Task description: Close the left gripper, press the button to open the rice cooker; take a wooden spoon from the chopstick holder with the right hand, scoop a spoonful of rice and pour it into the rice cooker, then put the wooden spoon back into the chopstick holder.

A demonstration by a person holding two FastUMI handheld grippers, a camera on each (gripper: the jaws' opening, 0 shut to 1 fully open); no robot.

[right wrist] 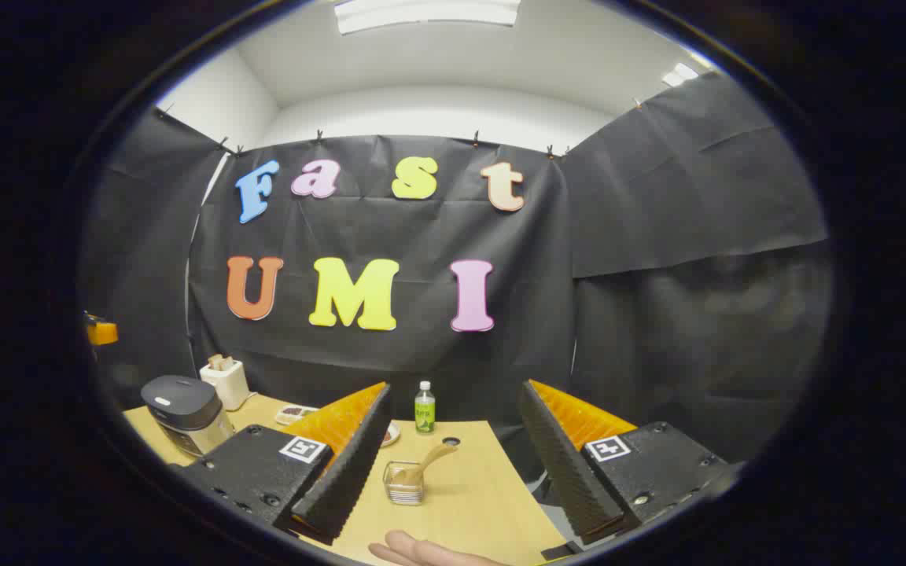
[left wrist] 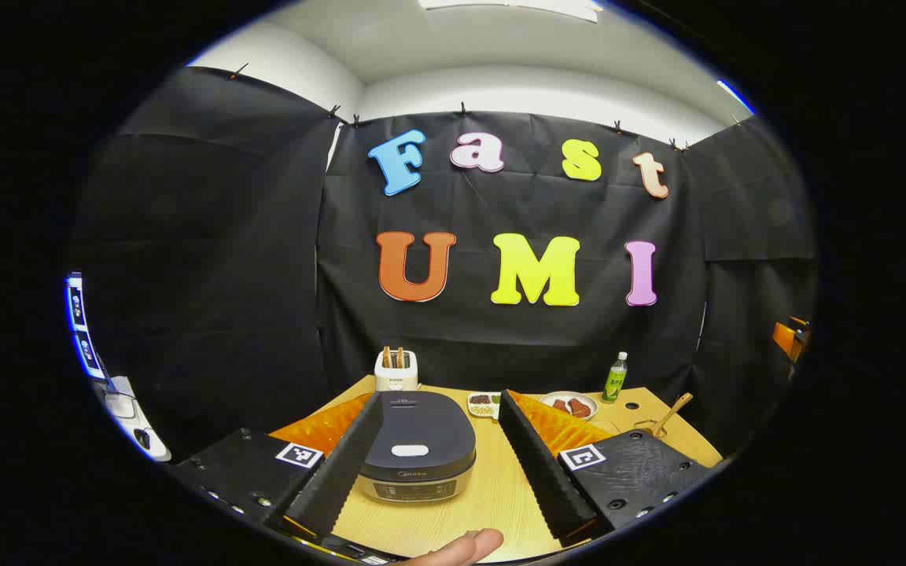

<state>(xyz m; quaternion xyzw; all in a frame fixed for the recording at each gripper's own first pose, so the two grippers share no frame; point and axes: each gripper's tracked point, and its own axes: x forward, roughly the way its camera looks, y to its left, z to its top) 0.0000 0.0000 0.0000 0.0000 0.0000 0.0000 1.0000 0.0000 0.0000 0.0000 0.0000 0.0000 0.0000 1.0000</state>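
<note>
The dark rice cooker (left wrist: 415,448) stands on the wooden table (left wrist: 500,495) with its lid down and a white button (left wrist: 410,450) on top. My left gripper (left wrist: 440,397) is open, one finger on each side of the cooker, touching nothing. The cooker (right wrist: 185,413) also appears far left in the right gripper view. A wooden spoon (right wrist: 431,457) leans in a small clear container (right wrist: 404,481) just ahead of my right gripper (right wrist: 455,387), which is open and holds nothing. The same spoon (left wrist: 673,413) sits at the table's right side.
Behind the cooker stands a white holder (left wrist: 395,369) with brown pieces sticking up. A small divided dish (left wrist: 484,404), a plate of reddish food (left wrist: 571,406) and a green bottle (left wrist: 615,377) line the back edge. A fingertip (left wrist: 465,545) shows at the bottom.
</note>
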